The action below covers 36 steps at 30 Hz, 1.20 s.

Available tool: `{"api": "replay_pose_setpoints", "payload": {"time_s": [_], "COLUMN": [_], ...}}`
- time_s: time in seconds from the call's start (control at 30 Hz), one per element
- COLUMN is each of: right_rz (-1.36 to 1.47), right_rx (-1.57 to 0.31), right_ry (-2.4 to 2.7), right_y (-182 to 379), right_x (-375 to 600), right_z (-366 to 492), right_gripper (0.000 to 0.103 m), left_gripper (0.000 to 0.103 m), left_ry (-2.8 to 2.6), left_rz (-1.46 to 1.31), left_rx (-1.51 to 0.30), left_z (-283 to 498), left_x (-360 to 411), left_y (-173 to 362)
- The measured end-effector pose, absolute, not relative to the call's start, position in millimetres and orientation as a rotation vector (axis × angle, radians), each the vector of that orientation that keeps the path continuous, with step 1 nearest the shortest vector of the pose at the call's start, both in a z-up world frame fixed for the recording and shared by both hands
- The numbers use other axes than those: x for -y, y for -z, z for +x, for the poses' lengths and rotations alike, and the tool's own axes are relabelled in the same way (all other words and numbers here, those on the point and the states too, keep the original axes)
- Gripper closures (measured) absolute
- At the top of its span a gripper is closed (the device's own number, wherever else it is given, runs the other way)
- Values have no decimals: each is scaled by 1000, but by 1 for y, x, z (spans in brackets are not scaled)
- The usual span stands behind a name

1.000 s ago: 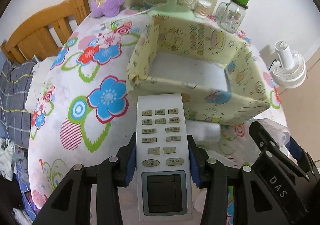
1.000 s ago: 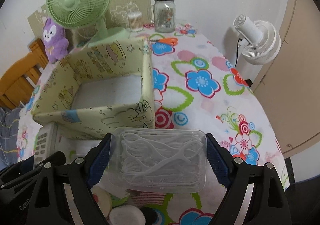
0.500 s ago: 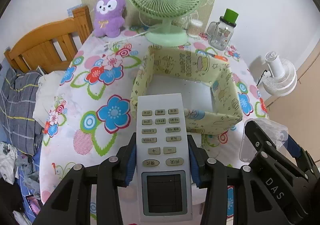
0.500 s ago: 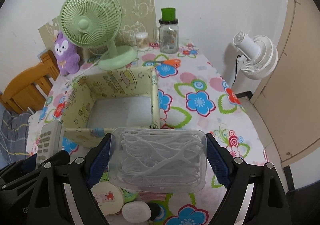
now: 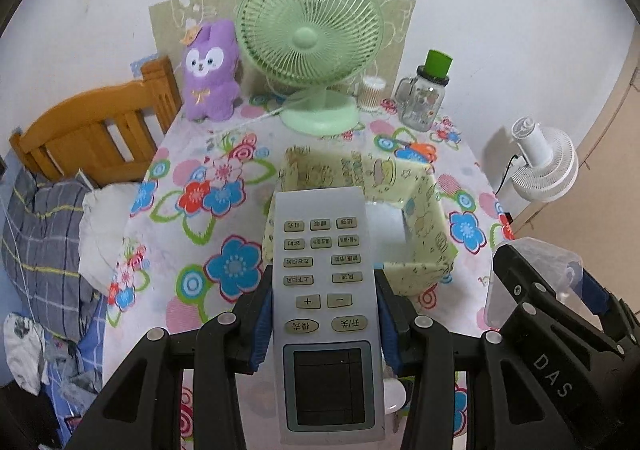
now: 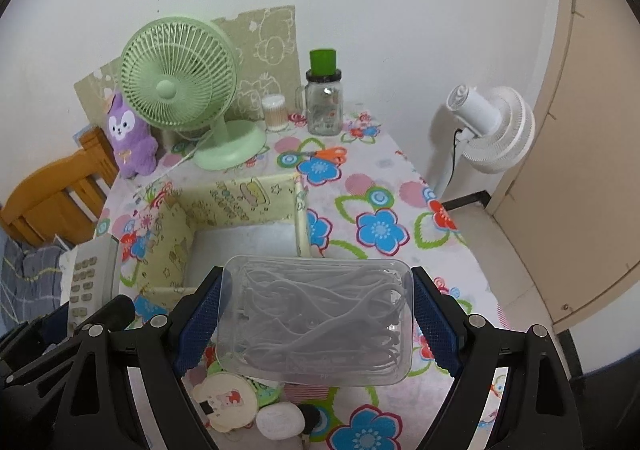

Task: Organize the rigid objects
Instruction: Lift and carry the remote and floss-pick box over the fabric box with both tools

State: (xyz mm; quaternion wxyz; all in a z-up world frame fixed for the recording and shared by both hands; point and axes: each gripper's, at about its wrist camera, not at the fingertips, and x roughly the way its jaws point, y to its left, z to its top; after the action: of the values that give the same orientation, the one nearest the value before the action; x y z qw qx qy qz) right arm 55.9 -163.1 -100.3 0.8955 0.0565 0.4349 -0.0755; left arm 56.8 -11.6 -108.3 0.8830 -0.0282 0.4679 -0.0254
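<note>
My left gripper (image 5: 325,320) is shut on a white remote control (image 5: 324,290), held high over the table's near edge with its buttons facing up. In the right wrist view my right gripper (image 6: 316,320) is shut on a clear plastic box of floss picks (image 6: 320,314), also lifted above the table. An open yellow patterned fabric box (image 5: 424,209) (image 6: 240,197) sits on the floral tablecloth (image 5: 208,209) (image 6: 380,209) below and ahead of both grippers; it looks empty. The remote (image 6: 86,282) and left gripper show at the right view's left edge.
At the back stand a green desk fan (image 5: 312,49), a purple plush (image 5: 210,73), a cotton-swab jar (image 6: 274,111) and a green-lidded glass jar (image 6: 324,101). Orange scissors (image 6: 326,153) lie behind the box. Small round items (image 6: 228,398) sit near me. A white fan (image 6: 492,129) and wooden headboard (image 5: 88,125) flank the table.
Both grippers have risen with their loads, so the table and fabric box look smaller and farther below. Each grip is unchanged.
</note>
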Motion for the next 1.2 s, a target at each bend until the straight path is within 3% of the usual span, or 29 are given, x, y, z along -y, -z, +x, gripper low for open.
{"api": "replay_pose_setpoints", "payload": {"time_s": [0.63, 1.2], "right_rz": [125, 105], "right_rx": [-901, -941], "right_ry": [204, 120], "right_y": [93, 111], "right_x": [158, 168], "right_z": [58, 120], "right_gripper": [14, 14], "left_gripper": [57, 57], "left_ry": [141, 77], "left_rz": [-20, -29], "left_rx": [-954, -1004], "left_z": [67, 122], "left_x": [8, 18], "left_y": [101, 119]}}
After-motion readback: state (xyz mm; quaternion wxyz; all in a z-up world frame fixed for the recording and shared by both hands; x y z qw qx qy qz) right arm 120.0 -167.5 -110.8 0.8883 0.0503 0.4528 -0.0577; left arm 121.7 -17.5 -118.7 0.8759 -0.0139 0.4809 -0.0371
